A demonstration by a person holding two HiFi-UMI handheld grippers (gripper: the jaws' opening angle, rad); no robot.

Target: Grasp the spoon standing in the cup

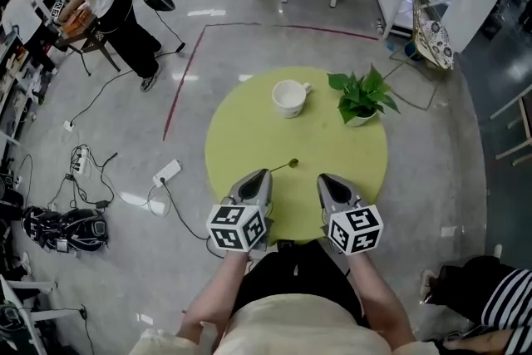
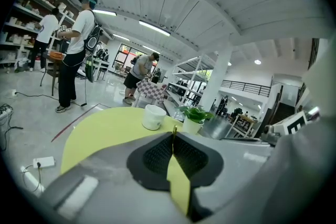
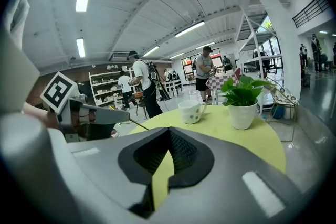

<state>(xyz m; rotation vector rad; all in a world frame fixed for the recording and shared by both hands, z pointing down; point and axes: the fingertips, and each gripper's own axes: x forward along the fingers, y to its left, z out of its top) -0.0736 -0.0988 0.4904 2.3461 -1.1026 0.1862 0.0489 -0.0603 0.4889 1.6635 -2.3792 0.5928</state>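
left hand-held gripper (image 1: 264, 174): spoon (image 1: 285, 166) at tip | cup (image 1: 289, 98): on table (image 1: 241, 129)

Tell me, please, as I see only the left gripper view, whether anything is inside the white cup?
Observer: From the head view, the cup looks empty inside; no spoon stands in it.
Operator: Where is the spoon, then?
Observer: The spoon sticks out from the left gripper, which is shut on its handle, bowl end over the table.
Operator: And the right gripper's jaws?
Observer: The right gripper view shows the right gripper shut, with nothing between its jaws.
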